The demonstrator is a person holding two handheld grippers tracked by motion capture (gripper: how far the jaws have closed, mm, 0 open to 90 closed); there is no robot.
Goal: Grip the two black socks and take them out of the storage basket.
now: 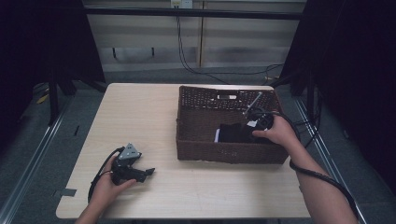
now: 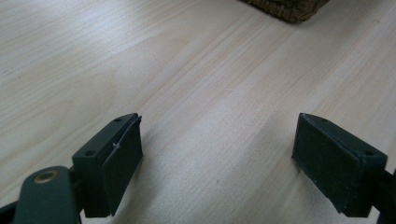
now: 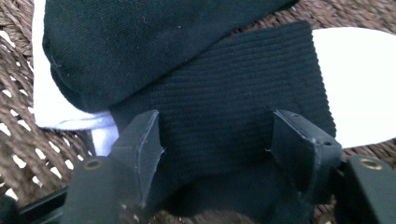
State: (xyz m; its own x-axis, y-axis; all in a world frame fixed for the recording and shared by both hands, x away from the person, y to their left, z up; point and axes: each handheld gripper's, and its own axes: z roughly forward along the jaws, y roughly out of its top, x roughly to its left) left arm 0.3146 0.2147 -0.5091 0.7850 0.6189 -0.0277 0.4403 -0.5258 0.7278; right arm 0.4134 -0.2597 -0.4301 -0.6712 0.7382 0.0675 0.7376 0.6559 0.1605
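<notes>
A brown wicker basket (image 1: 224, 152) stands on the right half of the wooden table (image 1: 140, 112). Inside it lie black cloth pieces (image 1: 231, 132) on white cloth (image 1: 217, 136). In the right gripper view a smooth black sock (image 3: 140, 42) overlaps a ribbed black piece (image 3: 233, 88), with white cloth (image 3: 359, 84) beneath. My right gripper (image 3: 215, 140) points down into the basket (image 3: 18, 158), jaws apart on either side of the ribbed piece, pads not pinching it. My left gripper (image 1: 148, 171) rests low at the table's front left, open (image 2: 217, 158), nothing between its jaws.
The basket's corner (image 2: 289, 9) lies beyond the left gripper. A cable (image 1: 322, 179) trails along the right forearm. Black curtains hang at both sides, and cables run across the floor behind the table.
</notes>
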